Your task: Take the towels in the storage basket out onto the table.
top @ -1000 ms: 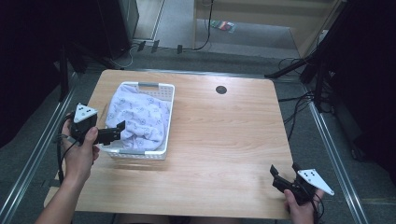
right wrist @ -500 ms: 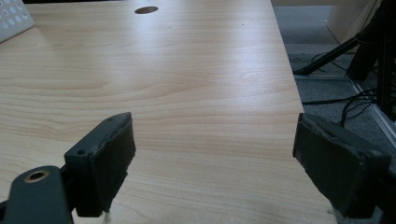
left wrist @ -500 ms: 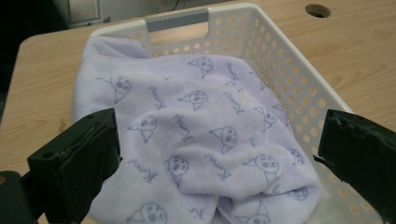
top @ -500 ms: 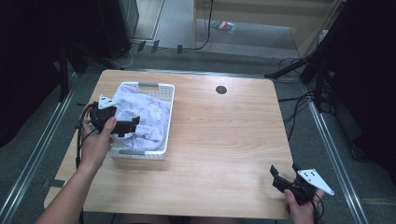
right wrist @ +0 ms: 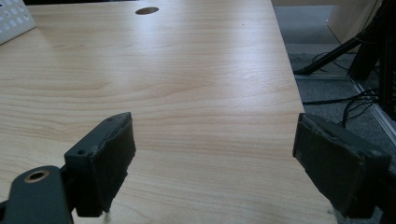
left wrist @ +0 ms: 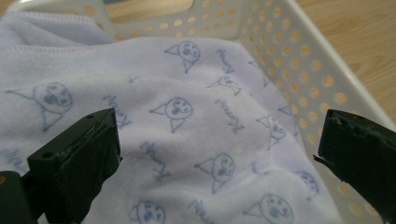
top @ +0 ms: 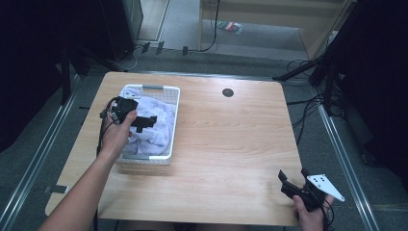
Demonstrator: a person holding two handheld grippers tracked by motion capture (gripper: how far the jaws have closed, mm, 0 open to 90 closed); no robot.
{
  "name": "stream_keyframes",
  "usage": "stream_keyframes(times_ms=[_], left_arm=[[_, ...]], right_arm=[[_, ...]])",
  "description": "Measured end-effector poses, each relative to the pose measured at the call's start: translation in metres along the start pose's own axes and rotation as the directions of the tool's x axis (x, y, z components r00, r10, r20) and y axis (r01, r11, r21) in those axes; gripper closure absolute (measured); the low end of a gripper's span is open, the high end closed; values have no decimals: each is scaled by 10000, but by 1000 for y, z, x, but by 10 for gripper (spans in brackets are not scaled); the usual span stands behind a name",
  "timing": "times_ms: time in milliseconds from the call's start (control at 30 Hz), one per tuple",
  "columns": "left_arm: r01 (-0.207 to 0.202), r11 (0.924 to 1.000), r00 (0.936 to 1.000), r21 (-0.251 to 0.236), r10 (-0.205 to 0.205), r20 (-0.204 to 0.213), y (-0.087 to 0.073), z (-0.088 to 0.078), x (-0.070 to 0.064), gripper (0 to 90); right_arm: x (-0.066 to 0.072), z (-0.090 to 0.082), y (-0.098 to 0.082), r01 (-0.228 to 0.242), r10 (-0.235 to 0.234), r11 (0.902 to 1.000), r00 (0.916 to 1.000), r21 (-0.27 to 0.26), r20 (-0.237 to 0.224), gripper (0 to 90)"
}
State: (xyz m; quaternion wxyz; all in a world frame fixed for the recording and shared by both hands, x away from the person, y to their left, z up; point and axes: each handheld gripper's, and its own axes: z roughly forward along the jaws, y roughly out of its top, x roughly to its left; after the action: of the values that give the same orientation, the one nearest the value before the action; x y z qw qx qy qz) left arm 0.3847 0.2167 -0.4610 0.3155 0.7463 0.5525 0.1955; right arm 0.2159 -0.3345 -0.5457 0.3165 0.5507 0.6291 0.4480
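Wooden table [top: 226, 144] | left tool [top: 144, 120] jaws wide over cloth [left wrist: 196, 140] in basket [top: 174, 115] | right tool [top: 293, 179] wide, empty

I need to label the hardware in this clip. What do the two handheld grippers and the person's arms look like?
Both grippers are black, each with two blocky, worn-padded jaws. The right gripper carries a white three-cornered plate with small holes. The left gripper trails a black cable. Both forearms are bare, with no sleeves in view.

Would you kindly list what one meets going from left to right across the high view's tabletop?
White basket holding the printed cloth, with the left gripper over it → round hole in the table → right gripper.
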Motion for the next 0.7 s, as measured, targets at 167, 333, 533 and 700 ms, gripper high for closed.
stream_keyframes(times_ms=[167,333,533,700], left_arm=[[48,9994,10000,351,-49,27,4,18,4,0],[67,9954,10000,957,-61,-63,2,32,5,0],[-28,9873,9996,1588,70,-257,-1,43,4,0],[-262,9698,9988,2424,356,-345,0,50,0,0]], right_arm=[[0,0,0,-39,39,10000,10000,4,-15,131],[0,0,0,8,-8,10000,10000,5,-59,132],[0,0,0,-1,1,10000,10000,-3,-52,131],[0,0,0,-32,33,10000,10000,18,-45,132]])
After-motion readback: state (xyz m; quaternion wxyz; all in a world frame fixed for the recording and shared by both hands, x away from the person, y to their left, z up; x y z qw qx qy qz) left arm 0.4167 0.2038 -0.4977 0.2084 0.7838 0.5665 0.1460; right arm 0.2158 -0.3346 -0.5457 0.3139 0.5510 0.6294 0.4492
